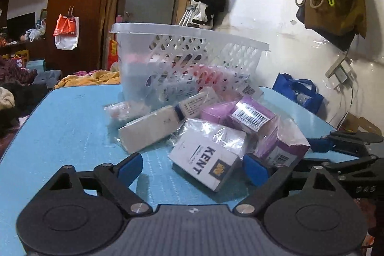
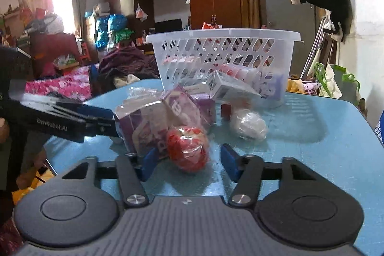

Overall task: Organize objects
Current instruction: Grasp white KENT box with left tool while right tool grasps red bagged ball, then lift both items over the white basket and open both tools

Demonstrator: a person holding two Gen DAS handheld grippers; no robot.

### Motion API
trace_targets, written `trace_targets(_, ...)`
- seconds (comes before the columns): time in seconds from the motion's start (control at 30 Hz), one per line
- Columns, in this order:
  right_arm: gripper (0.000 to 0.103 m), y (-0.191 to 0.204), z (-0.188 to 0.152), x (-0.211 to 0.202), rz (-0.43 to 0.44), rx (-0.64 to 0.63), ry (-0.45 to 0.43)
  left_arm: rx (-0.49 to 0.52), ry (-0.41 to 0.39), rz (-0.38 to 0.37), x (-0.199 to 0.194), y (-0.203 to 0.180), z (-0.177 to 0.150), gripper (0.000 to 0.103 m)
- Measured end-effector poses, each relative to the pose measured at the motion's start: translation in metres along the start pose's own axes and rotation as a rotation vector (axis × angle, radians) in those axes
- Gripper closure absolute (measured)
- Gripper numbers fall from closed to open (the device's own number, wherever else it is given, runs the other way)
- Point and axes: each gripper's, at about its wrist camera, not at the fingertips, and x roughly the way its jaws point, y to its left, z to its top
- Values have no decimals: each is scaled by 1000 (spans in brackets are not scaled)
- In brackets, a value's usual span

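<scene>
Basket contents blurred behind lattice wall, not identified. White plastic basket [image 1: 192,49] set at far side of blue table [image 1: 60,126]; wrapped boxes piled in front (film glare hides most labels). Left hand-held gripper [image 1: 192,166] spread wide around white KENT box [image 1: 204,160], pads apart from it. Right hand-held gripper [image 2: 188,161] around red wrapped ball [image 2: 187,148], contact not discernible. Open table surface at left.

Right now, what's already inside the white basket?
Through the lattice of the basket, packets in red, white and purple lie along the bottom. What they are, and whether anything sits beneath them, is hidden by the wall and the boxes piled in front.
</scene>
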Motion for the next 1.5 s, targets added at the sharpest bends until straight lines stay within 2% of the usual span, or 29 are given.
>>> trace_targets(0.1, 59, -4, -1, -4, 8, 14, -10, 12, 18, -14, 5, -6, 1, 11)
trace_targets(0.2, 59, -7, -2, -8, 1, 17, -16, 25, 32, -3, 10, -12, 5, 13)
trace_targets(0.3, 59, -10, -2, -11, -1, 26, -22, 23, 42, 3, 14, -15, 5, 23)
trace_targets(0.37, 59, -11, -2, -12, -2, 28, -24, 31, 32, 17, 14, -16, 4, 33)
trace_targets(0.83, 60, -12, 4, -22, -26, 20, -62, 48, -119, 16, -17, -15, 1, 34)
trace_targets(1.5, 60, -22, 12, -33, -45, 42, -116, 24, -216, -5, -41, -4, 7, 34)
